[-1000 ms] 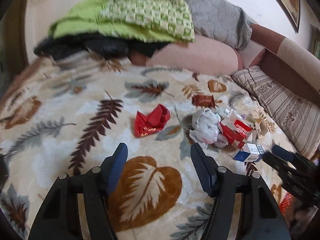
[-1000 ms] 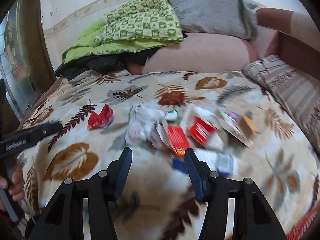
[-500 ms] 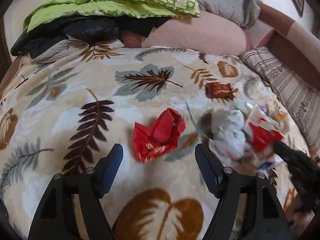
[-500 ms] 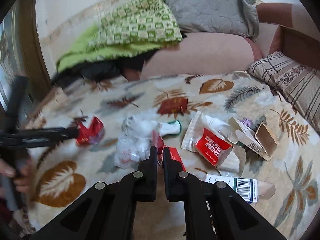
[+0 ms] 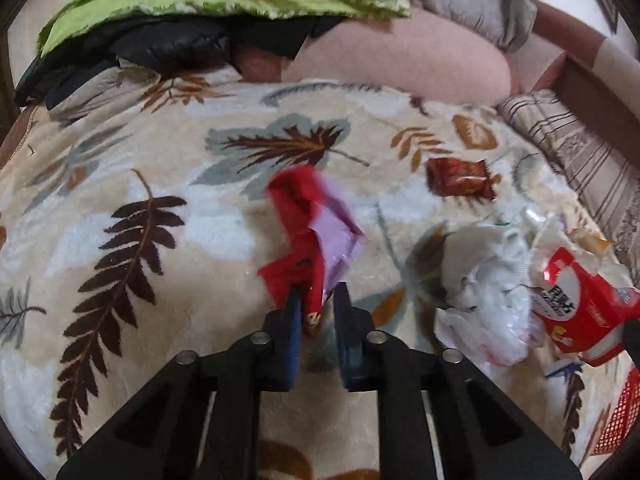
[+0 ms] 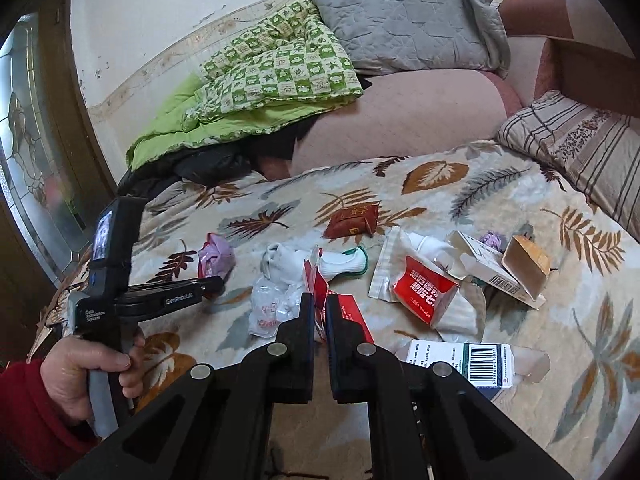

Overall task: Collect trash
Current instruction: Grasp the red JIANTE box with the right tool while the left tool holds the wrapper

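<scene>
You are now clamping both grippers, open a second ago: left gripper (image 5: 316,300) lifting the red wrapper (image 5: 298,240), right gripper (image 6: 318,306) pinching the red packet (image 6: 320,286) mid-bed (image 6: 440,184).

Left tongs (image 5: 316,304) clamped; right tongs (image 6: 319,308) clamped.

Both tools now clamped on trash

Left tool (image 5: 316,300) was wide open 0.5 s ago, short of the red wrapper (image 5: 298,240); now pinched on its lower edge, wrapper pulled upright, pale purple lining showing. Right tool (image 6: 319,308) was open 1 s ago, closed by 0.5 s ago, now grips the red carton (image 6: 320,280), which is tipped up off the blanket (image 6: 440,184).
</scene>
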`<control>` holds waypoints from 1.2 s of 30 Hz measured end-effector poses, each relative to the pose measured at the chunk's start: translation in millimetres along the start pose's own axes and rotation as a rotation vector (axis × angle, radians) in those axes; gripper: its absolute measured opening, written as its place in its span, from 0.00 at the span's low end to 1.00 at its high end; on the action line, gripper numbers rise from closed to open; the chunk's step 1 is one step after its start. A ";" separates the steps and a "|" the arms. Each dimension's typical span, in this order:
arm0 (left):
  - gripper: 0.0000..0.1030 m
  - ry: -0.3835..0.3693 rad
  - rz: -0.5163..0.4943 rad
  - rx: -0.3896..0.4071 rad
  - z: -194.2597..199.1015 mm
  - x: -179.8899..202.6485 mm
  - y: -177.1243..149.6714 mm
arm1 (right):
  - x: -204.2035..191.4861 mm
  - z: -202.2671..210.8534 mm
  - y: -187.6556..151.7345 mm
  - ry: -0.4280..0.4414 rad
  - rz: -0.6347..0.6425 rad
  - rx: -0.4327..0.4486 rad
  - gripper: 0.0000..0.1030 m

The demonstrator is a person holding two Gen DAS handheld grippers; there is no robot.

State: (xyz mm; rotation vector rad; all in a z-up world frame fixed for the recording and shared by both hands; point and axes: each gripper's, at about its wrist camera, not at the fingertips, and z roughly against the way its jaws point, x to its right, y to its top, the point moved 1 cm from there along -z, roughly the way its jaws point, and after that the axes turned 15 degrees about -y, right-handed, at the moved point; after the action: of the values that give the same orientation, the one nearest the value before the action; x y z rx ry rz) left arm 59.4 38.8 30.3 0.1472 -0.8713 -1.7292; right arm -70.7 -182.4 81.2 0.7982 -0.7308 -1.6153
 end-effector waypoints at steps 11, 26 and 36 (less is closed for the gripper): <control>0.10 -0.090 -0.105 0.137 69.4 66.4 -30.2 | 14.1 31.1 -4.9 0.002 -0.041 0.040 0.06; 0.10 -0.125 -0.249 0.146 79.7 143.7 -105.0 | 38.1 61.2 -35.9 0.022 -0.111 -0.041 0.07; 0.10 -0.135 -0.193 0.134 74.6 132.1 -103.6 | 39.2 37.0 -41.5 0.006 -0.118 -0.121 0.26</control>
State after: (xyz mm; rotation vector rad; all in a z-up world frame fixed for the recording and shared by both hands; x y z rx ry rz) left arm -106.7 -32.5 63.2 0.2120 -1.1034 -1.8761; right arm -129.5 -212.2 64.5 0.7700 -0.5842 -1.7452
